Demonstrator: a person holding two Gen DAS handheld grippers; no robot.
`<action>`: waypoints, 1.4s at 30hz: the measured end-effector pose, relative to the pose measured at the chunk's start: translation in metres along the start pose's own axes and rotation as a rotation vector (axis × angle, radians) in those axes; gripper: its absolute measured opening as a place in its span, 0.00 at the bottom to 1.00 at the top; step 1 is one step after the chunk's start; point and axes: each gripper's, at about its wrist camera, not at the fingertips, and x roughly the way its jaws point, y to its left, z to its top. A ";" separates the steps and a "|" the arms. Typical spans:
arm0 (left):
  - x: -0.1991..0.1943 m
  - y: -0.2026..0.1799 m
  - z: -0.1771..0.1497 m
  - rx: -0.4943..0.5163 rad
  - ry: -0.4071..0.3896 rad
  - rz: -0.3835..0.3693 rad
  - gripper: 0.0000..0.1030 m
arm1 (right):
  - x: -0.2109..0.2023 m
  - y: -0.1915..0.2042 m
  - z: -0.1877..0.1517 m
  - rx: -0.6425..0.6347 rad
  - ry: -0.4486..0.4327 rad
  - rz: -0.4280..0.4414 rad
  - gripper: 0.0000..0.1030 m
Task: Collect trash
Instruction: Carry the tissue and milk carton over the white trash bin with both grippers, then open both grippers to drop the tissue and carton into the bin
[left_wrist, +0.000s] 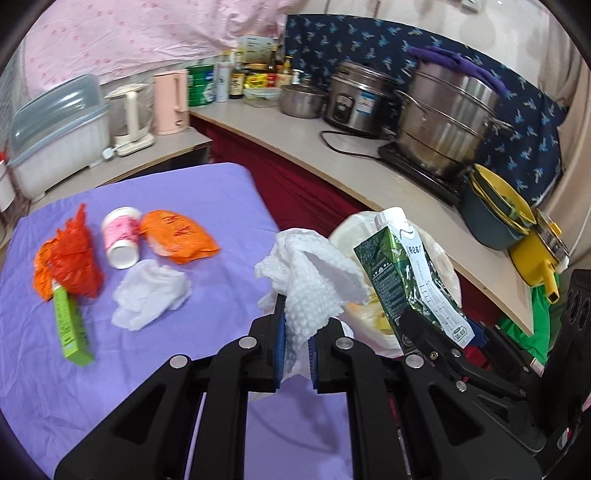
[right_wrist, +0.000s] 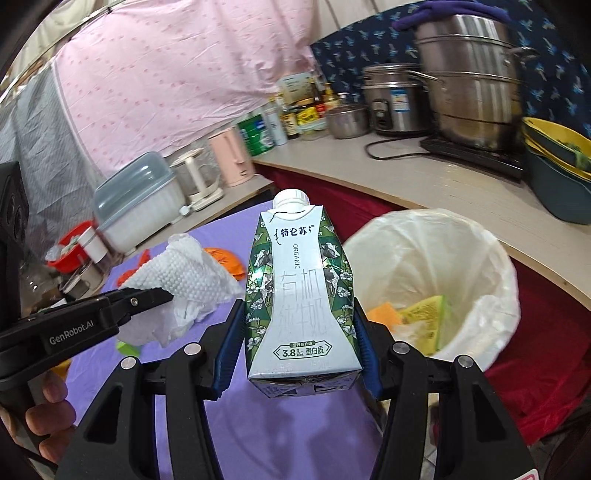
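Observation:
My left gripper (left_wrist: 295, 332) is shut on a crumpled white paper towel (left_wrist: 310, 273) held above the purple table's right edge; the towel also shows in the right wrist view (right_wrist: 188, 280). My right gripper (right_wrist: 299, 332) is shut on a green and white milk carton (right_wrist: 299, 295), upright, just left of the bin; the carton also shows in the left wrist view (left_wrist: 410, 280). The white-lined trash bin (right_wrist: 476, 258) holds fruit peel and scraps. On the purple cloth (left_wrist: 207, 192) lie a second tissue (left_wrist: 147, 295), an orange bag (left_wrist: 177, 236), a red wrapper (left_wrist: 74, 254), a white cup (left_wrist: 122, 236) and a green box (left_wrist: 70, 325).
A counter (left_wrist: 332, 147) runs behind the bin with a steel steamer pot (left_wrist: 447, 118), a rice cooker (left_wrist: 358, 99), bottles and a pink kettle (left_wrist: 170, 103). A dish box (left_wrist: 59, 136) stands at the left. Yellow and blue basins (left_wrist: 495, 214) sit near the counter's end.

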 end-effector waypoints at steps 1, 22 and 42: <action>0.004 -0.009 0.001 0.013 0.004 -0.010 0.10 | -0.002 -0.007 -0.001 0.011 -0.001 -0.011 0.51; 0.084 -0.100 0.011 0.162 0.109 -0.083 0.10 | 0.013 -0.118 -0.011 0.184 0.035 -0.170 0.51; 0.107 -0.096 0.025 0.155 0.098 -0.065 0.45 | 0.037 -0.119 0.008 0.187 0.025 -0.182 0.57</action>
